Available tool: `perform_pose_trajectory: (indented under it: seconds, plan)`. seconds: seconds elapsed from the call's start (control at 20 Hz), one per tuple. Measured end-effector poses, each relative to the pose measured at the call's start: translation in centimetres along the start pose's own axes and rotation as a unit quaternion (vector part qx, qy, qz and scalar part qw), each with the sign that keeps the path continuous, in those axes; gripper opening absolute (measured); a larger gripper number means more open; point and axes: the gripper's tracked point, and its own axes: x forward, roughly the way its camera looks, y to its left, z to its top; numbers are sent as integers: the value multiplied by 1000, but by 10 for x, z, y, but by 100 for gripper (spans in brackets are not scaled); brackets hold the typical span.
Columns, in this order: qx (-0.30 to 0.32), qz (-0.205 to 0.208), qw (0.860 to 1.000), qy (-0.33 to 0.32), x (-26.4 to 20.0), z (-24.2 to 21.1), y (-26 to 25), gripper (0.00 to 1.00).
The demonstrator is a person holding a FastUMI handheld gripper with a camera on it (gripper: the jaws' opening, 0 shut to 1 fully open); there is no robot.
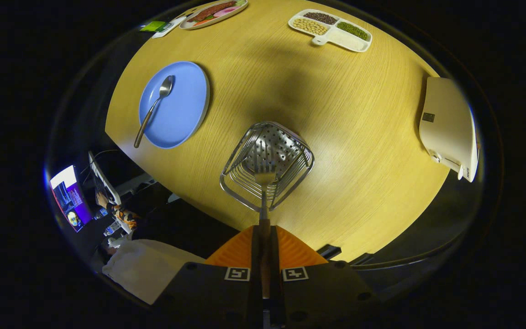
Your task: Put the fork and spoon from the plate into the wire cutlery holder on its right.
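The gripper (264, 237) at the bottom centre of the frame has its 2 fingers pressed together on the handle of the fork (263, 183), which runs straight ahead from the fingertips. The fork's tines reach over the near rim of the wire cutlery holder (290, 141), seen from above at the middle of the frame with its perforated base showing; whether the tines touch the wires cannot be told.

The blue plate (185, 114) lies at the left of the frame, well apart from the holder, with bare wooden table (359, 137) between them. The spoon (153, 109) rests on the plate, bowl toward the top of the frame, its handle end sticking out past the plate's near-left rim, close to the table's left edge.

Broad open tabletop surrounds the holder on all sides. At the top right sits a white divided dish (334, 35) of beans; at the top left, a tray of food (213, 13). A white appliance (448, 125) sits at the table's right edge.
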Motion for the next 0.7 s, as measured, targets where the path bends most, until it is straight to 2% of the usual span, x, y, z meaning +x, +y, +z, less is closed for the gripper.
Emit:
perform_pose_trajectory:
  seconds: [0.1, 0.15, 0.2, 0.4, 0.55, 0.7]
  plan:
    - [5, -1, 1000, -13, -1, 6, 1, 13]
    - [4, 1, 1000, -26, -3, 9, 2, 21]
    - [2, 1, 999, -42, -9, 12, 4, 33]
    - [3, 22, 993, -116, -31, 23, 20, 92]
    - [8, 27, 986, -164, -44, 23, 31, 100]
    - [9, 27, 974, -223, -59, 27, 46, 100]
